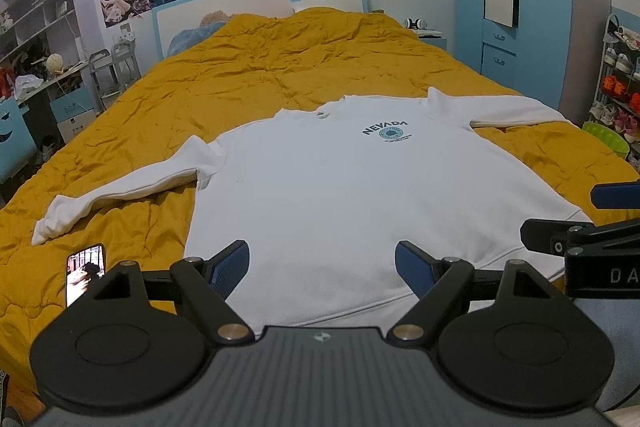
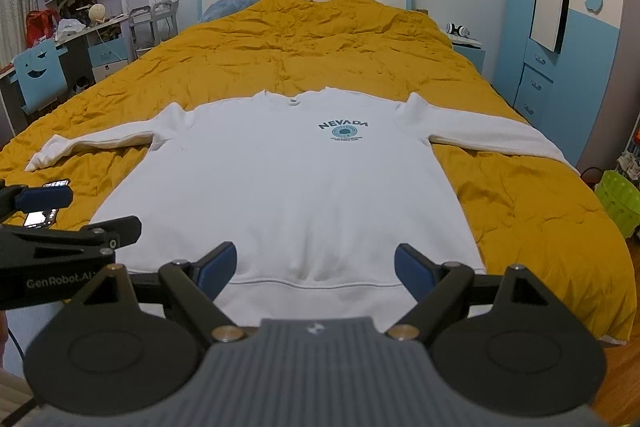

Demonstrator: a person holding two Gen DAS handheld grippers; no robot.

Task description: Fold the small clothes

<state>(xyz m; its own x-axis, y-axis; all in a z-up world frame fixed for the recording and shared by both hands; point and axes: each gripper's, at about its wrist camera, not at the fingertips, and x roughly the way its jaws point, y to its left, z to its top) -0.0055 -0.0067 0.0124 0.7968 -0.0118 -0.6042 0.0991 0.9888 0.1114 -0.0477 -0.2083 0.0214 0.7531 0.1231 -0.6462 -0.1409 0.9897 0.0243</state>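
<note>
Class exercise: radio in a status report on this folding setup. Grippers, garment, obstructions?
Left hand-held gripper open, right hand-held gripper open, both empty. White long-sleeved NEVADA sweatshirt flat on mustard quilt, unfolded. Lit smartphone beside hem corner.

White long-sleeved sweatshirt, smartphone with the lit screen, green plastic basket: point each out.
White long-sleeved sweatshirt (image 2: 288,187), right wrist view, middle of the chest.
Smartphone with lit screen (image 1: 86,273), left wrist view, on its screen.
Green plastic basket (image 2: 618,203), right wrist view, on its side wall.
</note>
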